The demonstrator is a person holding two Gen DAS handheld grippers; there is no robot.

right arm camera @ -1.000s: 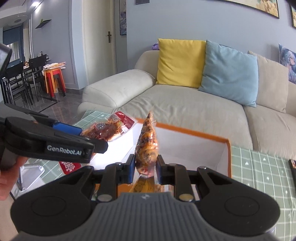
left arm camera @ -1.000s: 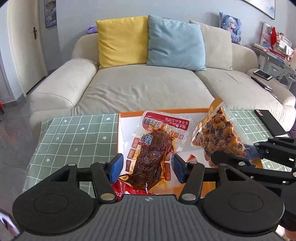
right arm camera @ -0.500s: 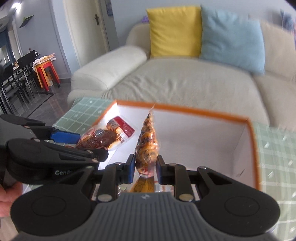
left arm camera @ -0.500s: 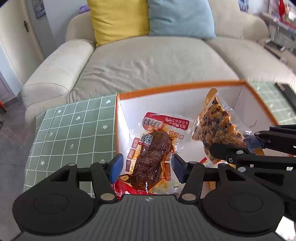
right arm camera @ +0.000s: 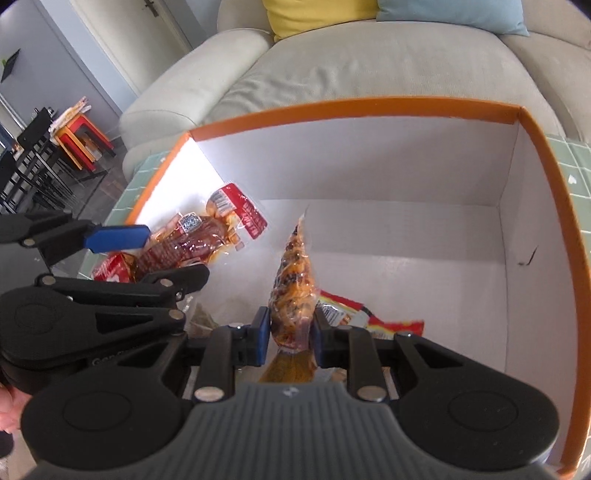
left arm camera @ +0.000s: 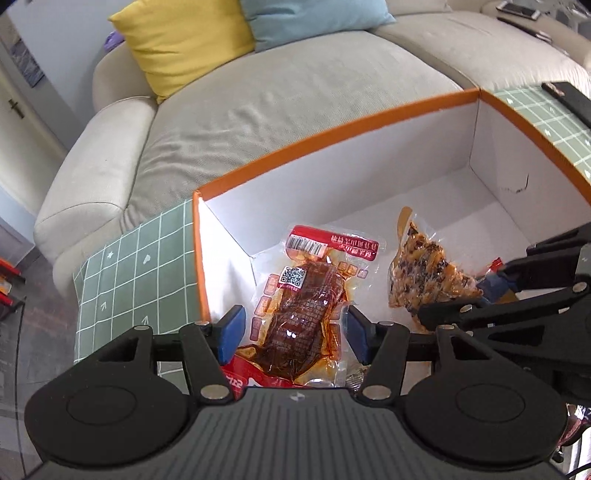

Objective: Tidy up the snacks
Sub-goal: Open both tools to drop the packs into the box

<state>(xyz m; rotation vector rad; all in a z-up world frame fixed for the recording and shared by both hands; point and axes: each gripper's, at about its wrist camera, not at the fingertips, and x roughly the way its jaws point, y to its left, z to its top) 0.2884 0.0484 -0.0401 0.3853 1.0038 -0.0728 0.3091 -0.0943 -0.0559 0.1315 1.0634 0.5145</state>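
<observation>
An orange-rimmed white box [left arm camera: 332, 136] stands on a green checked cloth; it also shows in the right wrist view [right arm camera: 369, 105]. My left gripper [left arm camera: 293, 332] is shut on a red-labelled packet of dark braised meat [left arm camera: 299, 310], held inside the box's left part; the packet also shows in the right wrist view [right arm camera: 192, 247]. My right gripper [right arm camera: 288, 334] is shut on a clear packet of orange-brown snack [right arm camera: 293, 284], held upright inside the box; the packet also shows in the left wrist view [left arm camera: 424, 273]. A red and yellow packet [right arm camera: 369, 314] lies on the box floor.
A cream sofa [left arm camera: 258, 103] with a yellow cushion [left arm camera: 184, 40] and a blue cushion [left arm camera: 314, 14] stands right behind the box. The green cloth [left arm camera: 140, 266] extends left of the box. A black flat object [left arm camera: 569, 99] lies at the right. Dining chairs and red stools [right arm camera: 74, 140] stand far left.
Both grippers have moved forward and tilted down, carrying their packets from above the box rim to inside the box. Both stay shut on their packets.
</observation>
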